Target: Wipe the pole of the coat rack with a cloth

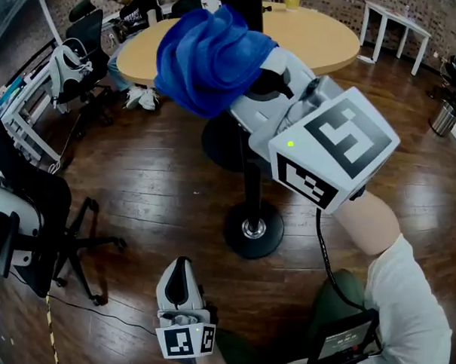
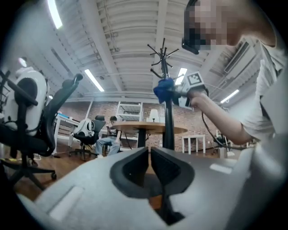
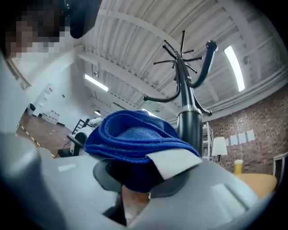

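Your right gripper (image 3: 135, 182) gripped the soft, bunched cloth (image 3: 130, 134) in its jaws beside the rigid pole (image 3: 189, 126); your left gripper (image 2: 149, 168) had jaws closed, empty.

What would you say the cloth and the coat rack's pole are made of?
The cloth looks like soft blue terry or microfibre: fuzzy nap, thick folds. The pole looks like metal, dark and semi-glossy with a light sheen; painted plastic is possible.
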Available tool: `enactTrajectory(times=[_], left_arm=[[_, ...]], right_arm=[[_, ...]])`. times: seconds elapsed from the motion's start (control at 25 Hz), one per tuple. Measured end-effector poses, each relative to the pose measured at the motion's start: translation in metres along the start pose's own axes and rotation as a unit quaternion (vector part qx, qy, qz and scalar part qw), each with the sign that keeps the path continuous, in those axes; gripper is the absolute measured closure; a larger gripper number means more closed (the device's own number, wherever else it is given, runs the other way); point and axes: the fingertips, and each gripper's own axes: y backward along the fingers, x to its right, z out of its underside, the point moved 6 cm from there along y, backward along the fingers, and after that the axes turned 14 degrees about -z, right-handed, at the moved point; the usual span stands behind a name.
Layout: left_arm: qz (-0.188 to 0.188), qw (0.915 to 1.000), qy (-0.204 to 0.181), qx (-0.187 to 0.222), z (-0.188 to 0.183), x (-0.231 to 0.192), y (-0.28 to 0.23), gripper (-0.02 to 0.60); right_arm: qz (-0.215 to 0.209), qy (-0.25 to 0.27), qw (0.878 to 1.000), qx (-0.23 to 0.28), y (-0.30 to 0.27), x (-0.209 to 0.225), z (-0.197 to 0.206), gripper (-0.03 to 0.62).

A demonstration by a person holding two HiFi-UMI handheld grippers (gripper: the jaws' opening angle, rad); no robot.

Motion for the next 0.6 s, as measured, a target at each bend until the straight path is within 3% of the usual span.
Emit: enactTrajectory(times=[0.12,0.2,0.28,0.44,0.52,0.6], left_arm=[[-0.016,0.9997,-0.003,0.021,-0.004,-0.004,0.009,0.565],[-0.018,0.9997,-0.002,0.016,0.006,0.000,0.017,0.565],[-0.007,1.0000,-0.002,0.003,0.021,0.004,0.025,0.565],[-0.011,0.9997,-0.010,-0.018,0.035,-0.009,0.034,0.565],[-0.023,0.9995,-0.019,-0.012,0.034,-0.019,0.033,0.565],[-0.036,0.9990,-0.024,-0.011,0.036,-0.030,0.031,0.565]], right_arm=[[0.004,-0.029,0.999,-0.043,0.014,-0.024,0.085,0.496],[-0.003,-0.060,0.994,-0.095,0.025,-0.061,0.187,0.496],[-0.003,-0.102,0.979,-0.178,0.043,-0.110,0.316,0.496],[-0.013,-0.164,0.918,-0.362,0.096,-0.208,0.548,0.497],[-0.014,-0.198,0.885,-0.421,0.121,-0.241,0.628,0.497],[-0.018,-0.219,0.854,-0.472,0.142,-0.267,0.678,0.497]])
